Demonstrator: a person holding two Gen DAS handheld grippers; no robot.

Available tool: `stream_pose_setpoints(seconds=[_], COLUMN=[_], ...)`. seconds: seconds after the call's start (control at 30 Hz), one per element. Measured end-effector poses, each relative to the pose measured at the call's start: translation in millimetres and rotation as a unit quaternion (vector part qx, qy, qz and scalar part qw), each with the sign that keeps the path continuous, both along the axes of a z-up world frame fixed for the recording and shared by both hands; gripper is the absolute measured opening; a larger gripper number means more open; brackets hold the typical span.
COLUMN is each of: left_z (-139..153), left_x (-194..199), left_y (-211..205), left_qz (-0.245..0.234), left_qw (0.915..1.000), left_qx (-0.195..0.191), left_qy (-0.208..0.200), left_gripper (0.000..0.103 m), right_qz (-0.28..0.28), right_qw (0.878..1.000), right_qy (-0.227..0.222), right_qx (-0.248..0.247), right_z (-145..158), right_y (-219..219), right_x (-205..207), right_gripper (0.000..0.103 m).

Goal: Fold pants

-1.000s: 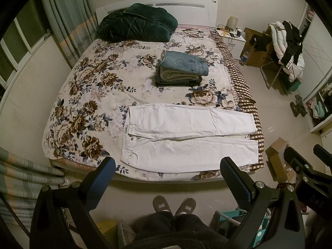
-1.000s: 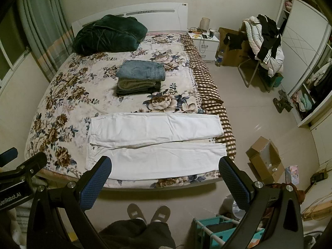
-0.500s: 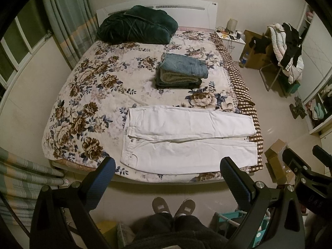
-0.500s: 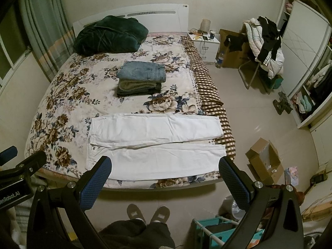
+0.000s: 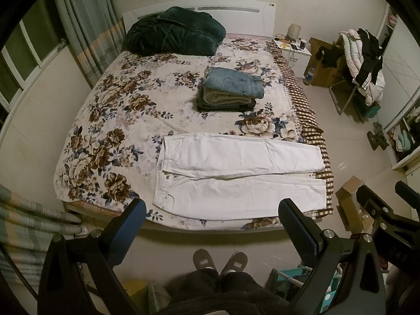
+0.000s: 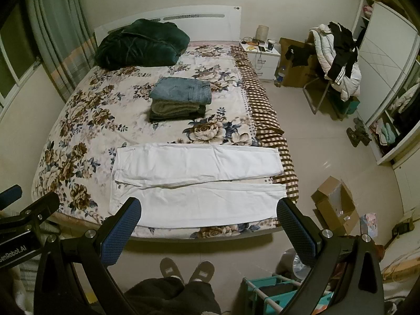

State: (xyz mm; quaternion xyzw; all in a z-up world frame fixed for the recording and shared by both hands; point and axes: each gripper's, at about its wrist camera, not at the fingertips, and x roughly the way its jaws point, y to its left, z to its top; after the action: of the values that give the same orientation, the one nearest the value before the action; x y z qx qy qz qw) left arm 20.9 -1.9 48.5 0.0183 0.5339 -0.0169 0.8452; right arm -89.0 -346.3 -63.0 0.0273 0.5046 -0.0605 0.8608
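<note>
White pants (image 5: 236, 176) lie flat near the foot of a floral bed (image 5: 110, 120), waistband to the left, both legs stretched right to the bed's edge. They also show in the right wrist view (image 6: 199, 181). My left gripper (image 5: 212, 225) is open and empty, held above the floor short of the bed's foot. My right gripper (image 6: 207, 223) is open and empty too, at about the same height, to the right of the left one.
A stack of folded jeans and trousers (image 5: 231, 92) sits mid-bed. A dark green blanket (image 5: 176, 34) lies by the headboard. A cardboard box (image 6: 333, 204), a teal rack (image 6: 275, 296), a clothes-laden chair (image 6: 336, 60) and a nightstand (image 6: 262, 52) stand right of the bed. Slippered feet (image 6: 183, 267) stand below.
Both grippers have dipped slightly, so the bed sits a little higher... rather lower in view; pants and stack have not moved. Both grippers stay open.
</note>
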Motion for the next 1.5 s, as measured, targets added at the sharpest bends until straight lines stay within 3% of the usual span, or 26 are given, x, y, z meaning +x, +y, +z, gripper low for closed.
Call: stream_pose_setpoints(seconds=[0.37, 0.5, 0.7, 0.93, 1.23, 1.5], left_z=[1, -21, -80, -171, -302, -429], left_x=[0, 12, 69, 155, 290, 394], left_y=[2, -1, -7, -26, -28, -7], left_qz=[0.000, 0.019, 0.066, 0.078, 0.090, 0.149], left_qw=[1.0000, 0.9997, 0.9959, 0.9913, 0.9838, 0.9646], left_qx=[-0.001, 0.013, 0.061, 0.104, 0.113, 0.088], left_qy=[0.000, -0.008, -0.015, 0.022, 0.107, 0.199], left_gripper=[0.103, 0.103, 0.103, 0.103, 0.103, 0.103], right_qz=[0.004, -0.006, -0.057, -0.102, -0.170, -0.249], right_qw=[1.000, 1.000, 0.998, 0.992, 0.972, 0.944], right_qy=[0.006, 0.011, 0.031, 0.074, 0.157, 0.203], right_qx=[0.005, 0.009, 0.015, 0.016, 0.046, 0.078], right_z=[-8, -38, -118, -223, -393, -539], right_y=[-1, -21, -78, -133, -191, -237], right_x=[-3, 4, 61, 160, 290, 382], right_gripper=[0.103, 0.103, 0.103, 0.103, 0.103, 0.103])
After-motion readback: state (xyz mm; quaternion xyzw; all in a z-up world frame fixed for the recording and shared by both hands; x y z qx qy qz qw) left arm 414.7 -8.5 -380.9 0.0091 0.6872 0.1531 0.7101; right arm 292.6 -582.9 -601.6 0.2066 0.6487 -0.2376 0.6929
